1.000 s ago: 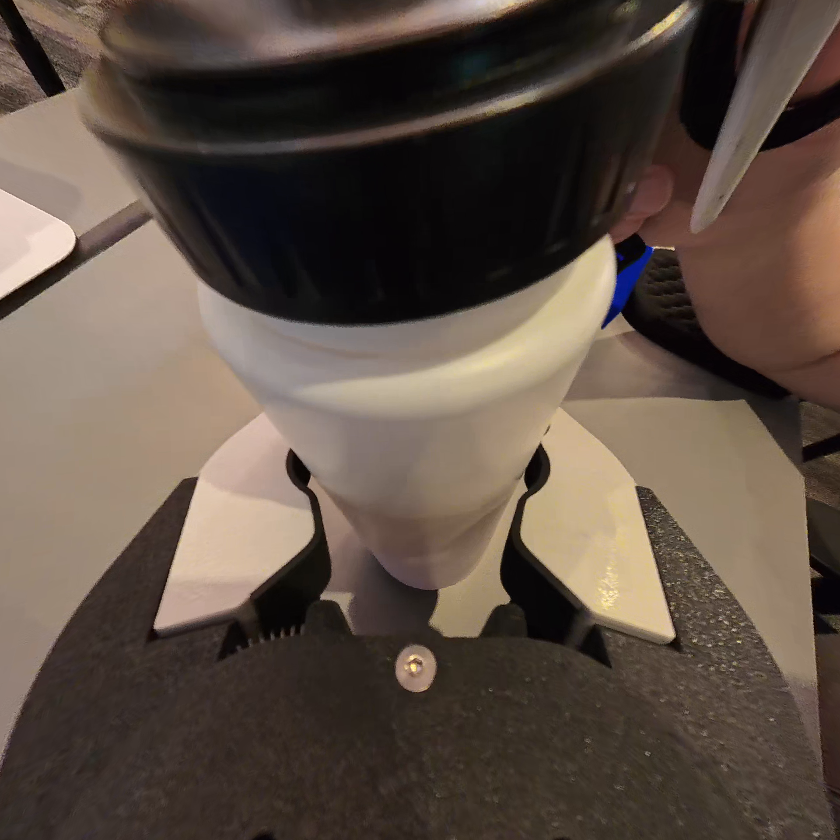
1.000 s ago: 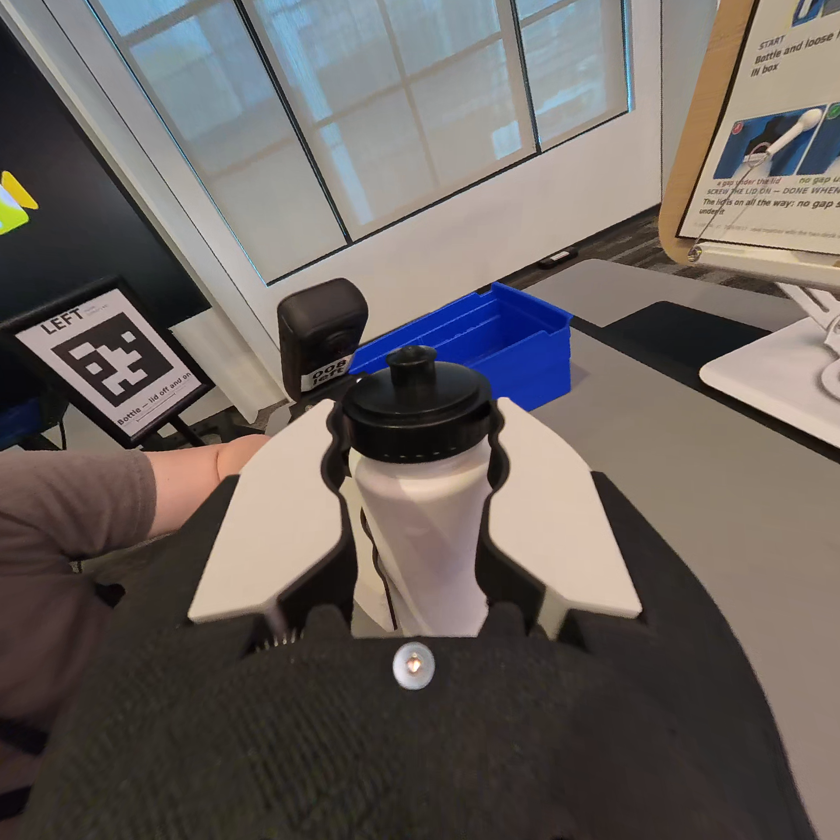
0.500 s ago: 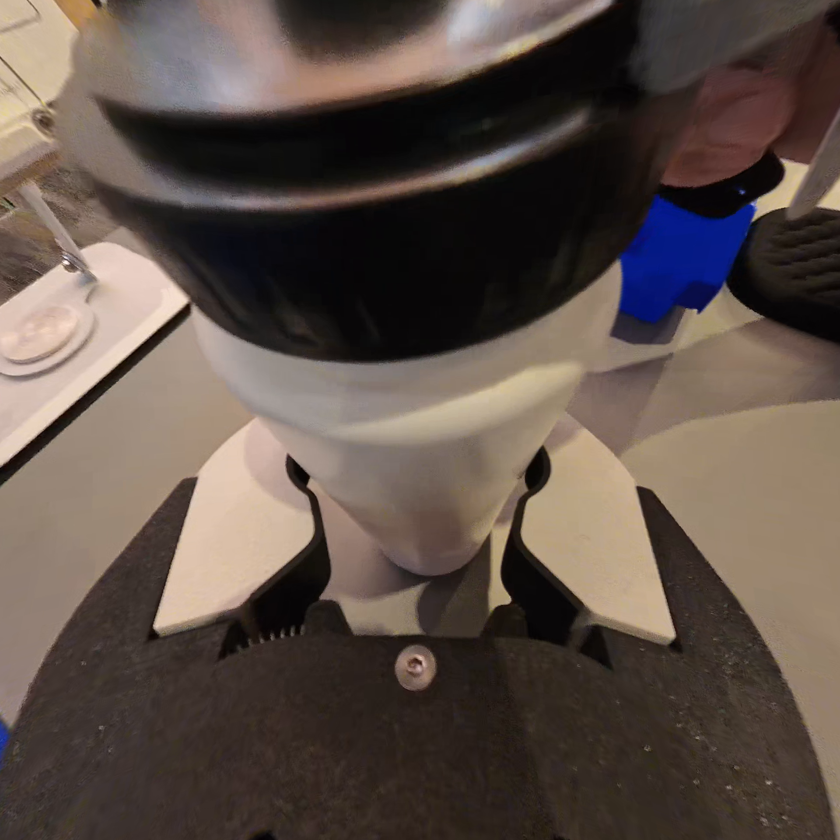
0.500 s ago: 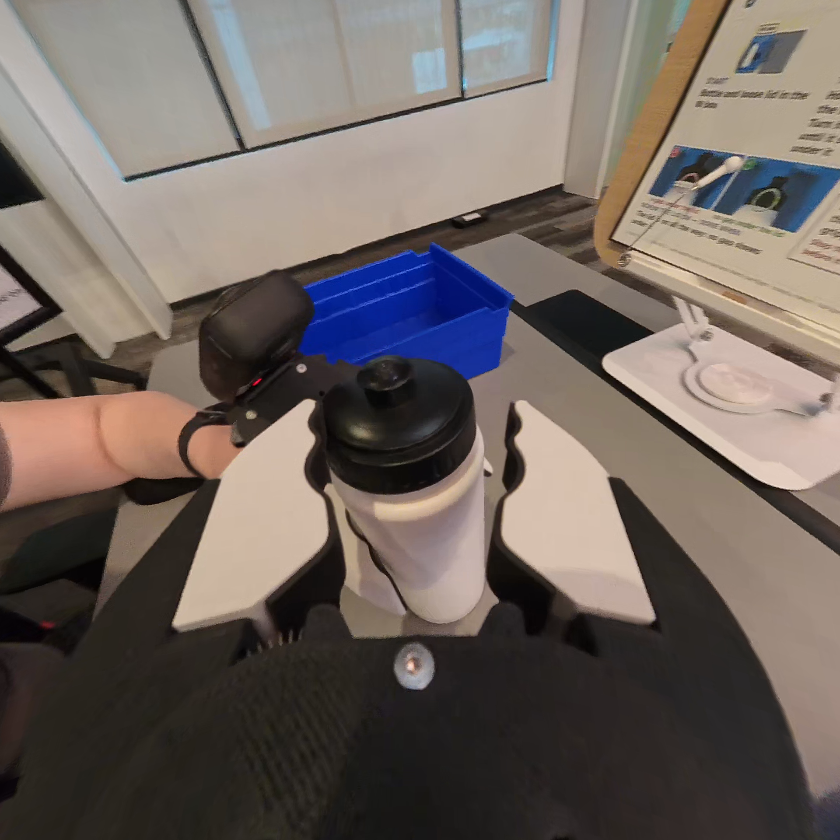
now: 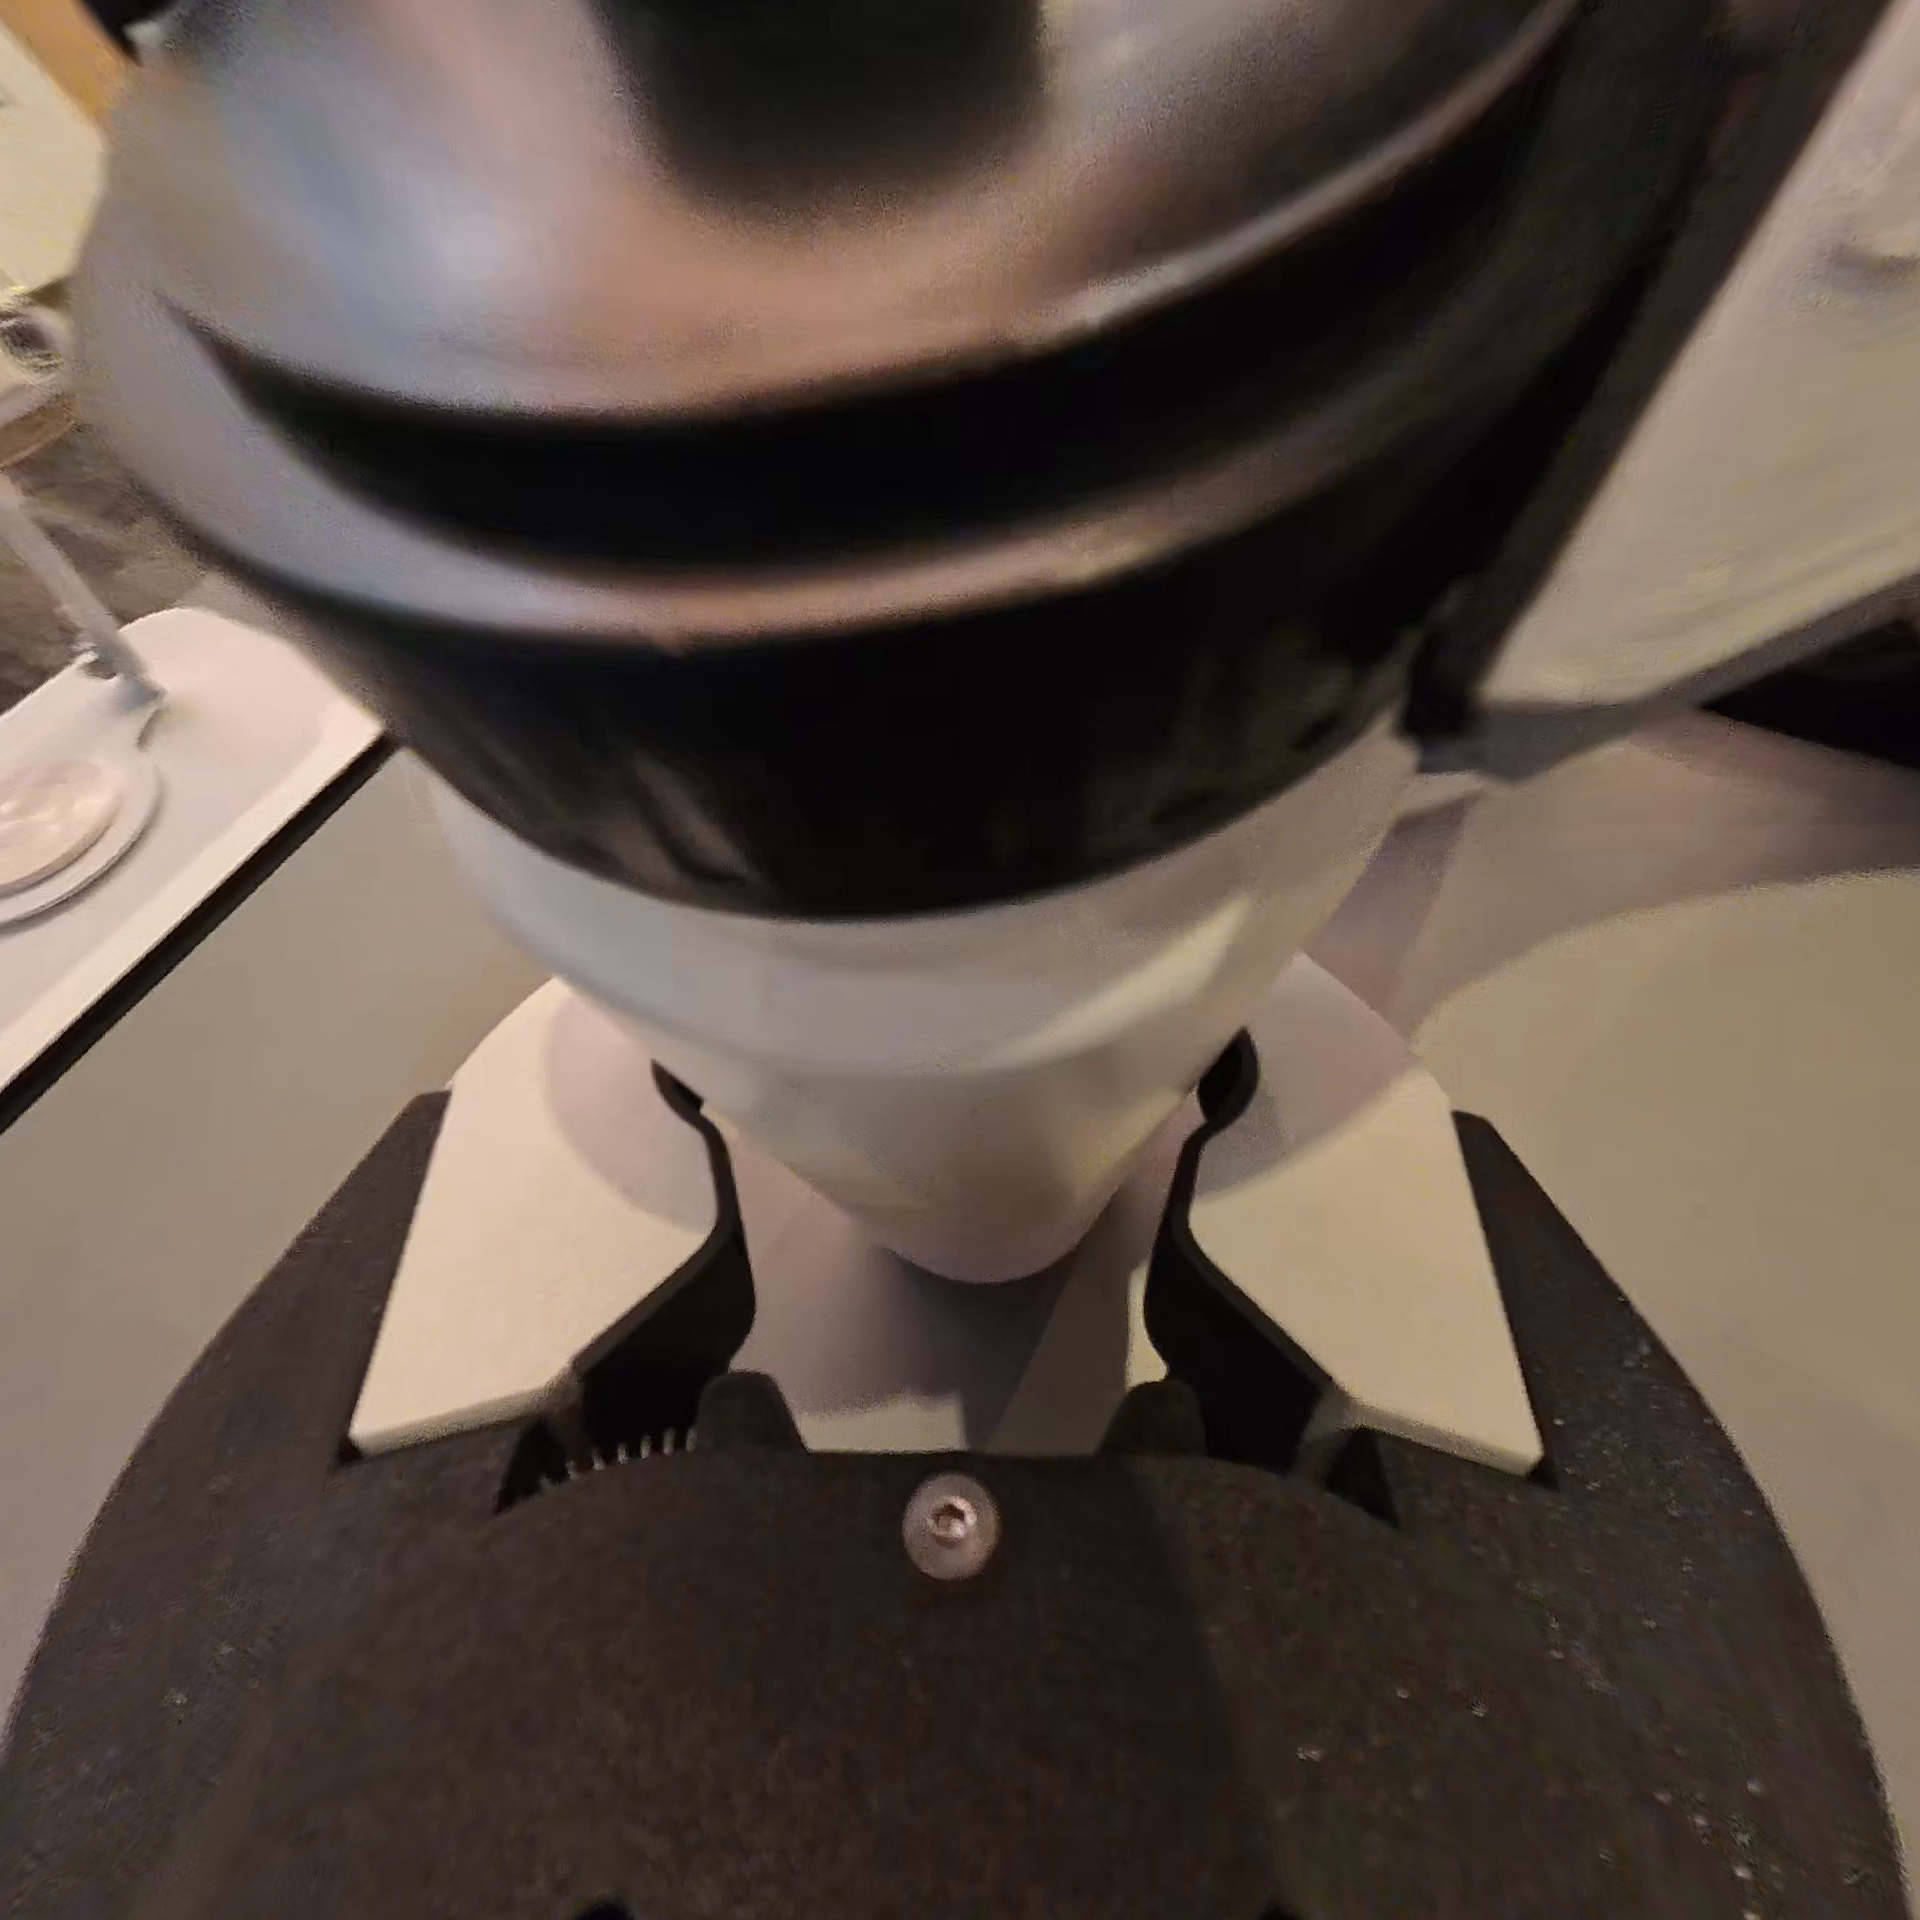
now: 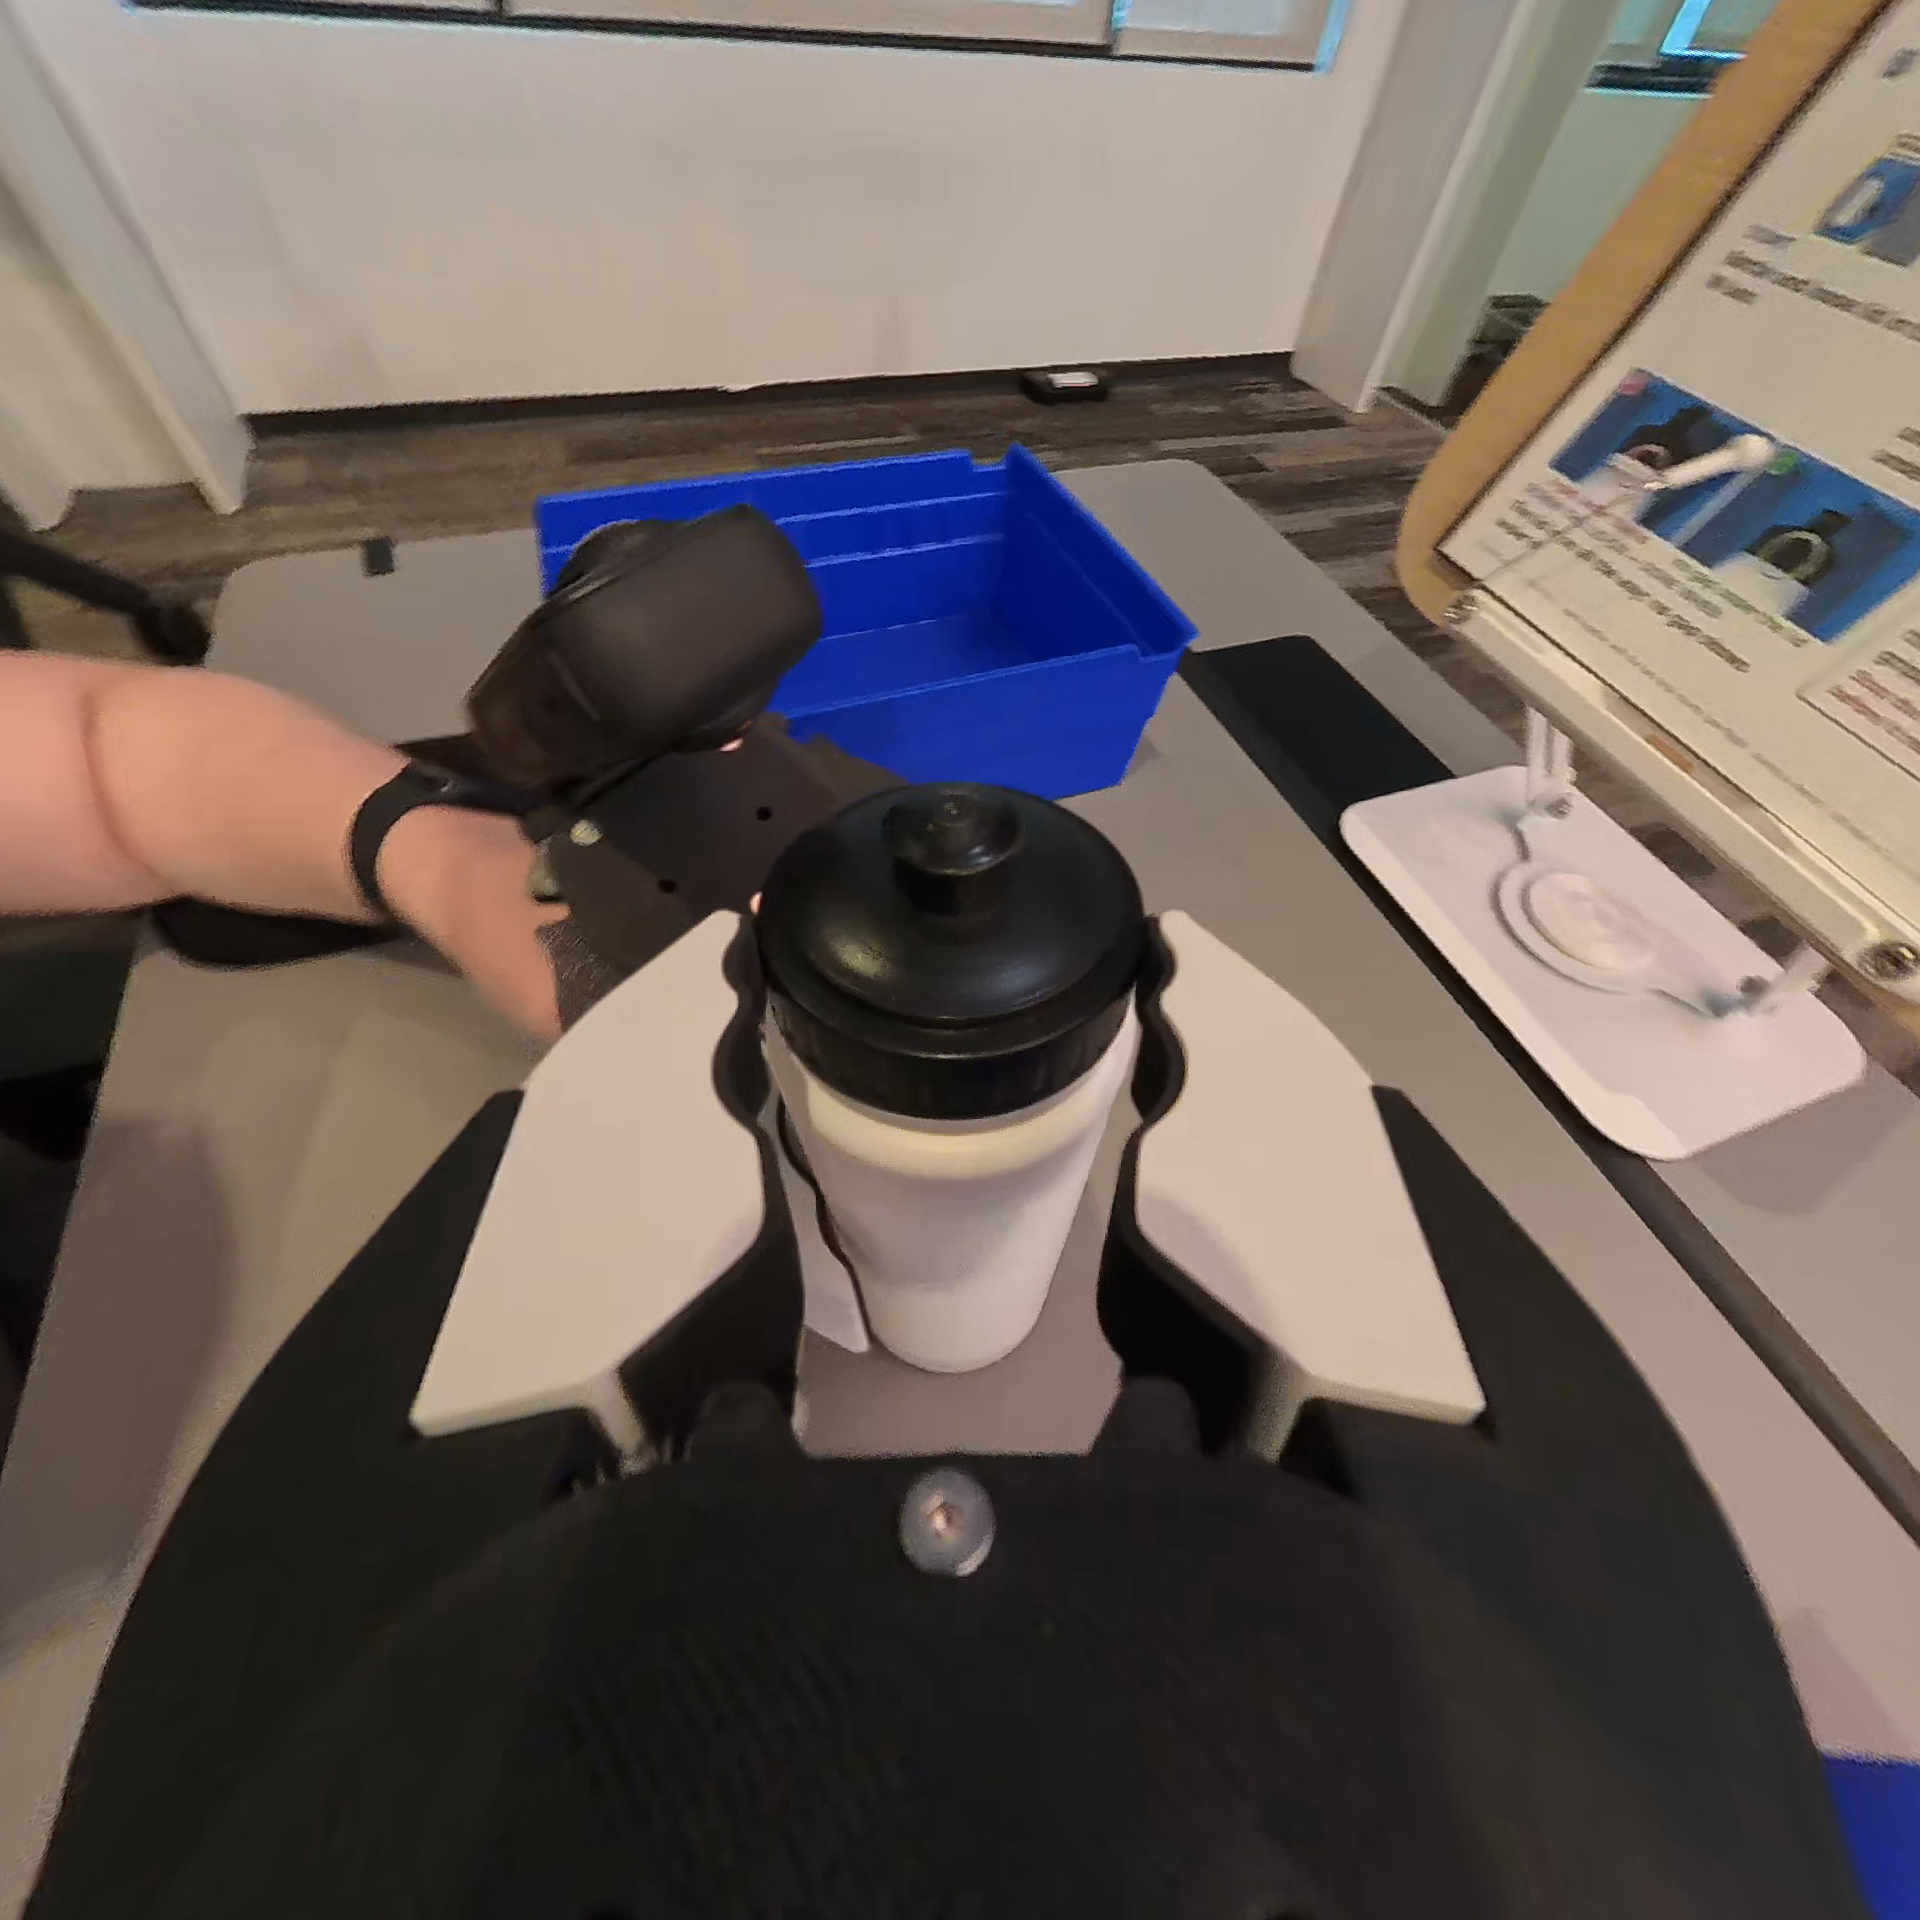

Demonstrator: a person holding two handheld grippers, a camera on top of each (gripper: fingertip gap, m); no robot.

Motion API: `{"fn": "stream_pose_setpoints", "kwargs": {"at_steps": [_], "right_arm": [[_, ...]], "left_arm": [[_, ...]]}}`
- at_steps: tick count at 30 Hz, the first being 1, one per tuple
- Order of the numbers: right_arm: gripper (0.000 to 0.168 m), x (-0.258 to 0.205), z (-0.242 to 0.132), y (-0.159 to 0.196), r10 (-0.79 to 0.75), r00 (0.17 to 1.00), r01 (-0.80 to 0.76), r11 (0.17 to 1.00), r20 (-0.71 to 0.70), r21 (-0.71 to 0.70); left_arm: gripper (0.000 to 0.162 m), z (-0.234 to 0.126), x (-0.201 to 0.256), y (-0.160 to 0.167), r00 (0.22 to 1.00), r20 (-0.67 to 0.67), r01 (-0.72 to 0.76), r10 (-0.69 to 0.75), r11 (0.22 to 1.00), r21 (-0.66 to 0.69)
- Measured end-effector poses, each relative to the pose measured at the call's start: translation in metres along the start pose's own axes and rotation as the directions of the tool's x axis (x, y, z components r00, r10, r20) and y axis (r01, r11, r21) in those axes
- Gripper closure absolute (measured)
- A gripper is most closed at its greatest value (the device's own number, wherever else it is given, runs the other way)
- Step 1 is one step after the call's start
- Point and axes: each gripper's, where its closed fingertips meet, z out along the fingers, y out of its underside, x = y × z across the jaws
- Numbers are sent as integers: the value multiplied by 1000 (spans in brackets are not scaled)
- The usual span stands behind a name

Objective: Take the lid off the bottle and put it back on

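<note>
Grey table (image 6: pixel 1299 1403), right view alone shows blue bin (image 6: pixel 966 644), left tool (image 5: pixel 956 1101) clamped on bottle (image 5: pixel 935 1039), right tool (image 6: pixel 951 997) closed around lid (image 6: pixel 945 935).

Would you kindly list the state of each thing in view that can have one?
Lid: on the bottle, spout up.
Bottle: upright, capped.
Left gripper: shut on the bottle's body.
Right gripper: jaws either side of the lid; contact unclear.
Blue bin: open, seemingly empty.

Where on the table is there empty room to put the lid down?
Bare grey table lies left of the bottle, below the person's arm. Another bare strip runs between the bottle and the white stand base. It is crowded behind the bottle, where the left gripper and the blue bin sit.
</note>
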Motion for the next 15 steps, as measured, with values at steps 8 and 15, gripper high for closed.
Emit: {"fn": "stream_pose_setpoints", "kwargs": {"at_steps": [8,15], "right_arm": [[97,-30,-26,8,-55,916,42,998,398,40],[97,-49,-34,9,-116,819,41,989,562,146]], "left_arm": [[67,-4,51,-2,939,-312,-135,143,990,46],[67,-16,71,3,865,-454,-199,214,977,82]]}}
